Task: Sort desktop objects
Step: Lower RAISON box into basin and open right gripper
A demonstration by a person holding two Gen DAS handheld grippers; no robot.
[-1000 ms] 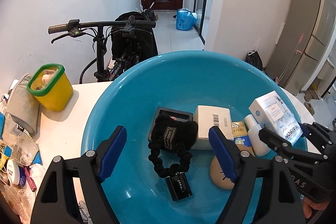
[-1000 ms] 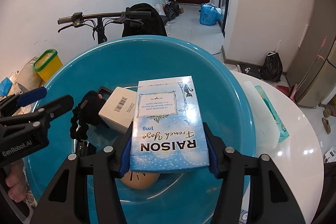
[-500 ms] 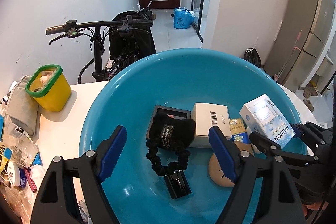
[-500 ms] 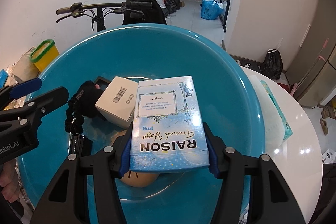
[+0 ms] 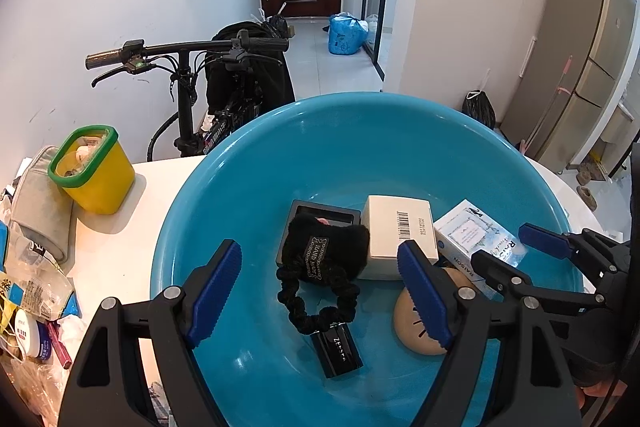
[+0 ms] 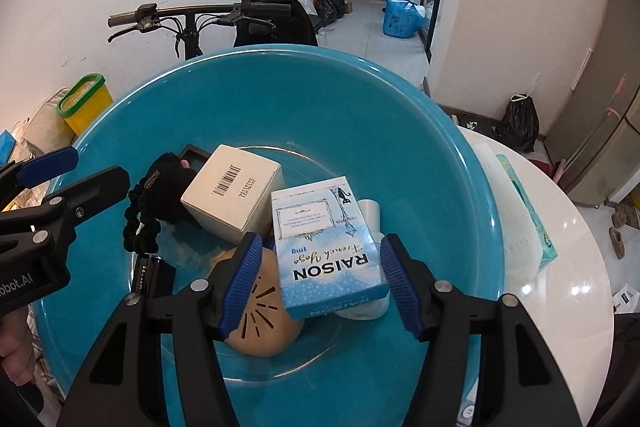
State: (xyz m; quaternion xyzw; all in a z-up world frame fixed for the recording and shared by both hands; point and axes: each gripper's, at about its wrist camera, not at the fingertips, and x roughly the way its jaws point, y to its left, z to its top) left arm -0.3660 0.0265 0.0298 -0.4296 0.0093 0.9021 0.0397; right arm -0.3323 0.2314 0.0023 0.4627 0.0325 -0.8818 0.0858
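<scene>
The blue RAISON box [image 6: 328,247] is lying between the pads of the right tongs [image 6: 318,283], inside the teal basin [image 6: 360,107]. These tongs are opening, and a gap is showing on each side of the box, so the pads are not pressing it. The box is resting on a tan round object [image 6: 260,323] and a white bottle [image 6: 370,213] (only partly visible). Just ahead and to the left of these tongs a white carton [image 6: 232,191] is sitting. The right tongs are pointing steeply down into the basin.

The left tongs [image 5: 320,291] are standing apart with nothing clamped, also tilting down. Between their pads, a little ahead, a black scrunchie [image 5: 320,267] is lying over a small black box [image 5: 338,349]. The basin is standing on the white table [image 5: 120,247].
</scene>
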